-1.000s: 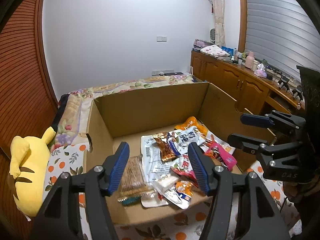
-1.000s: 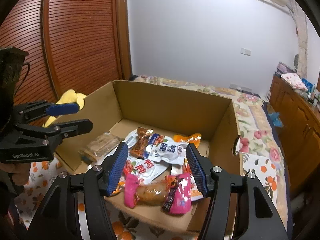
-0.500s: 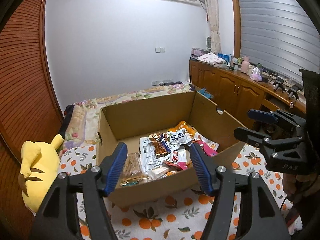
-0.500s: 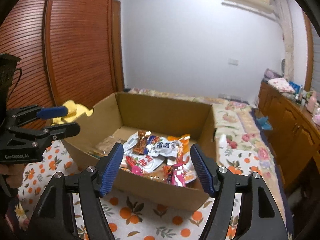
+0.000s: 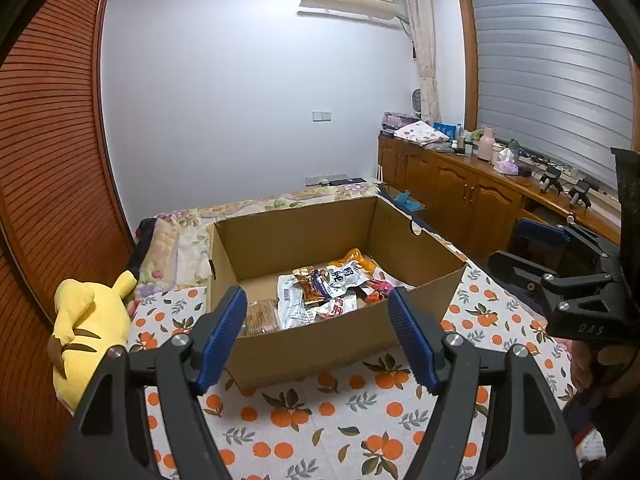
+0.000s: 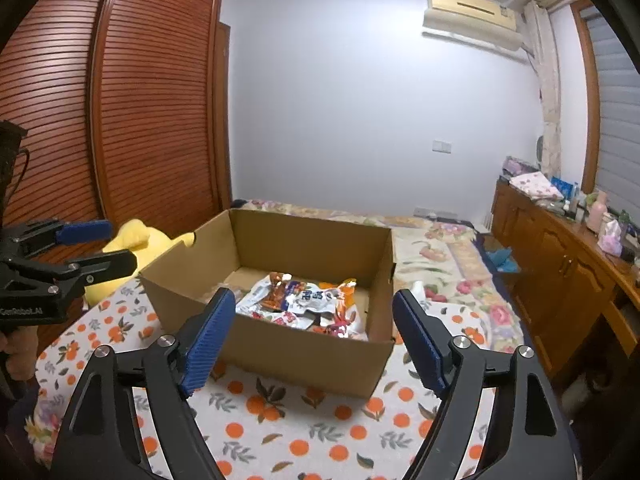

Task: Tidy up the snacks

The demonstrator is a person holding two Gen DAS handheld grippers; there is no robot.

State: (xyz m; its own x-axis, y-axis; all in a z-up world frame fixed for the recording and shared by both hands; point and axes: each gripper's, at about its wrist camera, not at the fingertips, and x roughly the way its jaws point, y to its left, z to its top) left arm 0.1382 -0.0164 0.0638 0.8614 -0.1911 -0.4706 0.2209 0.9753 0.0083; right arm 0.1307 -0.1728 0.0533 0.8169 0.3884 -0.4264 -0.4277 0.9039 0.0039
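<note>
An open cardboard box stands on the orange-print cloth; it also shows in the right wrist view. Inside lies a pile of snack packets, with a brown cracker pack at its left; the pile shows in the right wrist view too. My left gripper is open and empty, held back from the box's near wall. My right gripper is open and empty, also short of the box. Each gripper shows in the other's view, the right one and the left one.
A yellow plush toy lies left of the box. A floral bedspread stretches behind it. A wooden cabinet with bottles and clutter runs along the right wall. A slatted wooden wardrobe stands on the left.
Both grippers have pulled back and up from over the box. The box now looks smaller and farther away, and more of the cloth shows in front. Both stay open and empty.
</note>
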